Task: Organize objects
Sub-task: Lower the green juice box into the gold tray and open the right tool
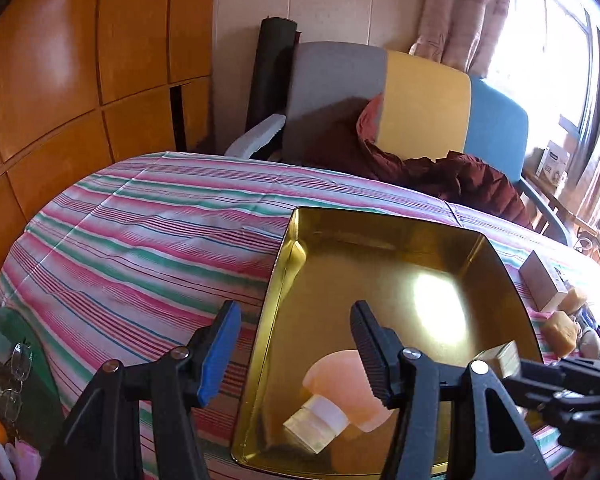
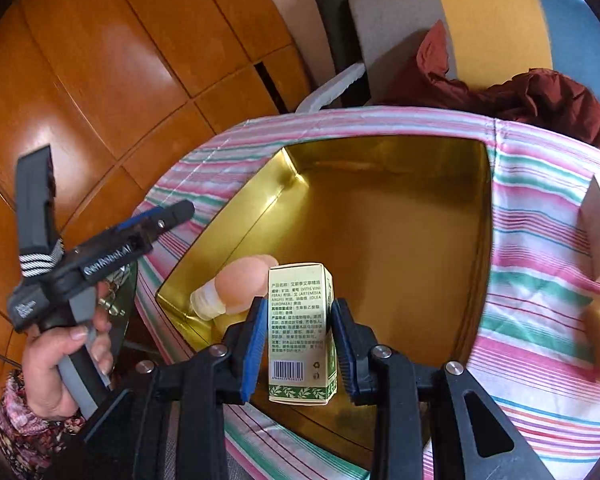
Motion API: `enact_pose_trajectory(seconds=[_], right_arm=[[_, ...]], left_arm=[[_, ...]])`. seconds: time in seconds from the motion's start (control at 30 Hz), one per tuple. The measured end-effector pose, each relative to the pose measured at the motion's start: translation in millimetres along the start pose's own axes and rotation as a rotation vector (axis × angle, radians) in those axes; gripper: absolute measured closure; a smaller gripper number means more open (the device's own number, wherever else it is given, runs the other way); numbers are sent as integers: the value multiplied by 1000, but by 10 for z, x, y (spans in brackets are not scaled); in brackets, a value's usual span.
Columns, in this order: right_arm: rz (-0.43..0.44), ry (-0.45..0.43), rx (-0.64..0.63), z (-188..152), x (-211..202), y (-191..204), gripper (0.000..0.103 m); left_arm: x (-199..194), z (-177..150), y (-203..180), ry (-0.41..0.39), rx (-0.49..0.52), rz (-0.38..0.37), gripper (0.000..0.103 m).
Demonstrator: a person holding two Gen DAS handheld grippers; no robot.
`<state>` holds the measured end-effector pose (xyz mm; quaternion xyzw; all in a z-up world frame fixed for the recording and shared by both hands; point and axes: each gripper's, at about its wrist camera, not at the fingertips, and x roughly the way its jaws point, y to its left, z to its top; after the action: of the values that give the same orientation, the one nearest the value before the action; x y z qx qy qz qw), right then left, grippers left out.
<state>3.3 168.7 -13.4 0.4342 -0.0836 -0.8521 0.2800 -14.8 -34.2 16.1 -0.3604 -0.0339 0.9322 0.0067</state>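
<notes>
Here the right gripper (image 2: 299, 344) is clamped on a small carton (image 2: 302, 336), green and cream with a barcode low on its near face, pinched upright at its sides between the blue pad and the black one. It hangs over the near part of the gold tin tray (image 2: 380, 152), which sits on the striped cloth (image 2: 540, 288). Already inside the tray, just left of the carton, lies a peach-coloured mushroom-shaped piece with a clear base (image 2: 236, 286). The left gripper (image 1: 296, 344) is released and holds nothing; it hovers over the tray's left wall, one finger outside the wall and one above the tray floor. A hand (image 2: 66, 364) holds its handle at the far left of the right wrist view. To the right of the tray, on the cloth, wait a pale box (image 1: 542, 284) and some tan blocks (image 1: 560, 332).

The risks, as I judge them: the carton is tall and narrow, so letting go while it is above the floor could tip it onto the peach piece. The slick metal may also let it slide. The two grippers are close, and a careless swing could knock them together or nudge the tray.
</notes>
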Motion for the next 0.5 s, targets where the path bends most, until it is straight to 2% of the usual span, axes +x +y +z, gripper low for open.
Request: enact_pose_trajectory(seconds=[0.37, 0.5], right_arm=[[-33, 74, -9, 21, 468, 186, 67], [-23, 68, -11, 13, 469, 203, 52]], left_arm=[[-17, -18, 4, 7, -11, -13, 45], [-10, -22, -16, 12, -14, -20, 45]])
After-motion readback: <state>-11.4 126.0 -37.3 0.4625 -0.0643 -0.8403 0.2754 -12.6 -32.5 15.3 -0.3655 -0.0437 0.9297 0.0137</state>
